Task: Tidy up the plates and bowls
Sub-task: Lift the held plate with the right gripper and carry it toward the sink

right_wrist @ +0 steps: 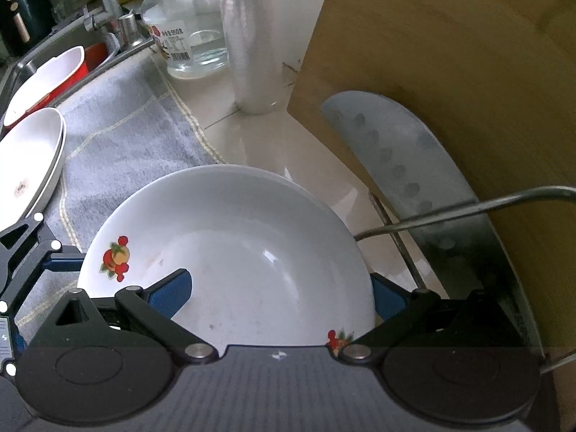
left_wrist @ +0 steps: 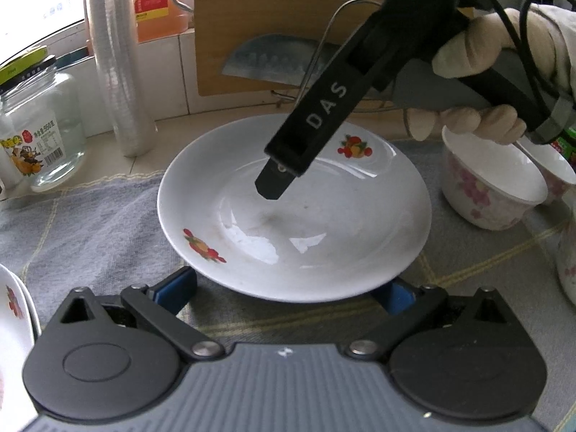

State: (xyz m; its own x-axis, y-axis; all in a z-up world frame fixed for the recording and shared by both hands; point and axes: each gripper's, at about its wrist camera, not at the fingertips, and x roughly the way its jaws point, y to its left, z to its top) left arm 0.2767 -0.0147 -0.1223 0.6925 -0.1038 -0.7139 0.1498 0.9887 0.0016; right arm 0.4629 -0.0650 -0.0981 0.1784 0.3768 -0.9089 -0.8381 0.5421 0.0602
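A white plate (left_wrist: 295, 216) with fruit decals lies on a grey checked cloth (left_wrist: 90, 237). My left gripper (left_wrist: 286, 293) is open, and its blue fingertips (left_wrist: 176, 288) reach just under the plate's near rim. My right gripper (right_wrist: 277, 295) comes in from the far right, held by a gloved hand (left_wrist: 468, 54). It is open and straddles the plate (right_wrist: 234, 244). One pad (right_wrist: 169, 293) hovers over the inside and the other is behind the rim. Two pink-flowered bowls (left_wrist: 489, 187) stand to the right of the plate. More plates (right_wrist: 28, 154) are stacked at the left.
Against the back wall lean a wooden cutting board (right_wrist: 450, 90) and a cleaver (right_wrist: 414, 180) in a wire rack (right_wrist: 468, 208). A sleeve of plastic cups (left_wrist: 118, 72), a glass jar (left_wrist: 39, 136) and an oil bottle (left_wrist: 154, 0) stand behind. A red bowl (right_wrist: 46, 75) sits in the sink.
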